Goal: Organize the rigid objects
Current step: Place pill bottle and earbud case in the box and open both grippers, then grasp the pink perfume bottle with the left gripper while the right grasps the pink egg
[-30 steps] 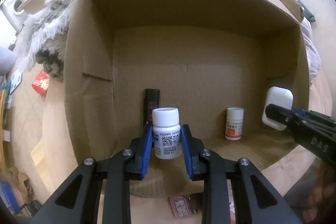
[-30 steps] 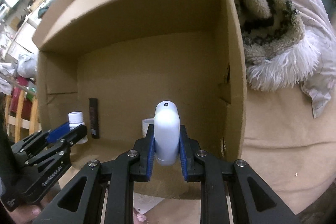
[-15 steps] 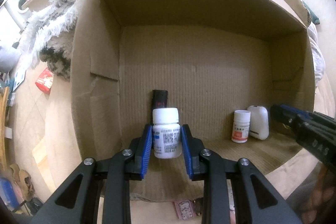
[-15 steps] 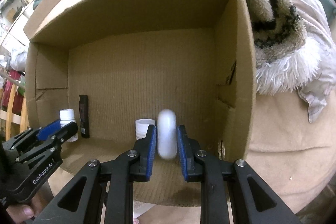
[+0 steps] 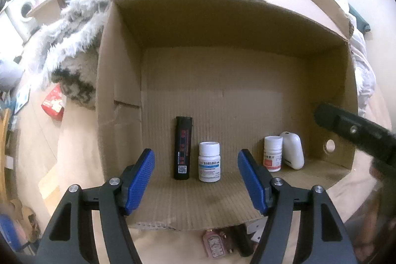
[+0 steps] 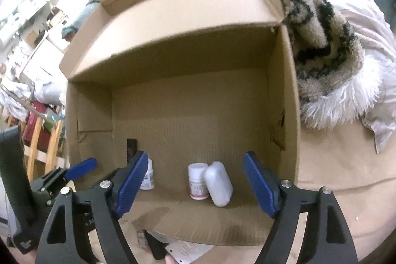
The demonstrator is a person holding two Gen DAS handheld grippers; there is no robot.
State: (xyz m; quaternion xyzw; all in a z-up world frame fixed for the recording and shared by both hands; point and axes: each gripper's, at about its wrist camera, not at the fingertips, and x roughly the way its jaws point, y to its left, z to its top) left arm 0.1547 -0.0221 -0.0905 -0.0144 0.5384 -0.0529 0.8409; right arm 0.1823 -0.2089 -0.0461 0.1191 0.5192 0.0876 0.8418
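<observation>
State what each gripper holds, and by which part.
Nothing. The left gripper and right gripper are both opening, pads clear of the blue-label bottle and white case.

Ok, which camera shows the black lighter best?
Left wrist: the black lighter stands upright in full view beside the blue-label bottle. In the right wrist view, only its top shows behind a blue pad.

Left tool (image 5: 196, 180): jaws opening, blue pads well apart, nothing pressed between them, angled steeply down. Right tool (image 6: 194, 187): jaws opening too, pads wide apart, nothing gripped, also pointing down. In the left view its dark finger tip enters from the right edge.
</observation>
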